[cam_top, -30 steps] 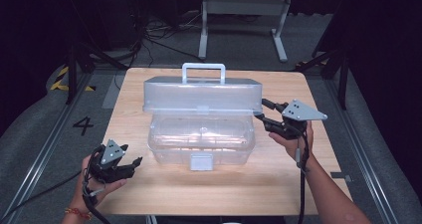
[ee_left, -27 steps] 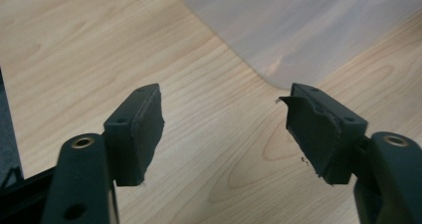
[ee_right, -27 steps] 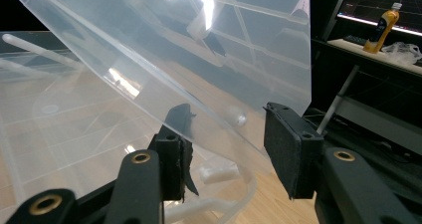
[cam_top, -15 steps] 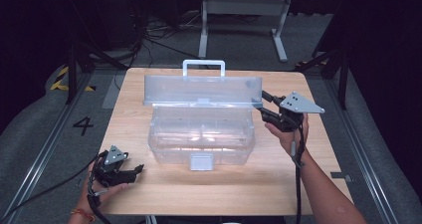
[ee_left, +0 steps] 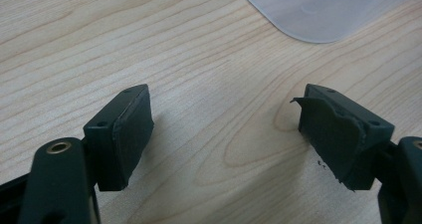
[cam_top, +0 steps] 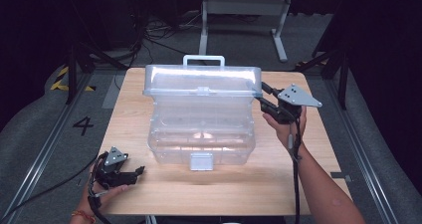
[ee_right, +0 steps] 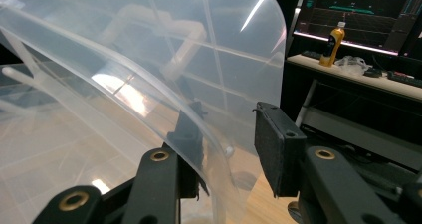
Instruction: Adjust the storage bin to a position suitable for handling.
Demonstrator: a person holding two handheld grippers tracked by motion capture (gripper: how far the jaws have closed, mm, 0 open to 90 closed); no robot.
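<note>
Though unpinched, lid (ee_right: 149,84) between right claw (ee_right: 226,134) pads.

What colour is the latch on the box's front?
Opaque pale grey-white latch against the clear box; best in the high view.

From above your side of the table (cam_top: 149,194), the high view looks forward and down, taking in the whole top and the dark floor beyond. Your left gripper's (ee_left: 226,134) camera sits close over the wood, a corner of the clear plastic box (ee_left: 323,10) at 1 o'clock. Your right gripper's (ee_right: 226,144) camera presses near the box's raised lid (ee_right: 149,59), shared with the high view (cam_top: 201,79).
</note>
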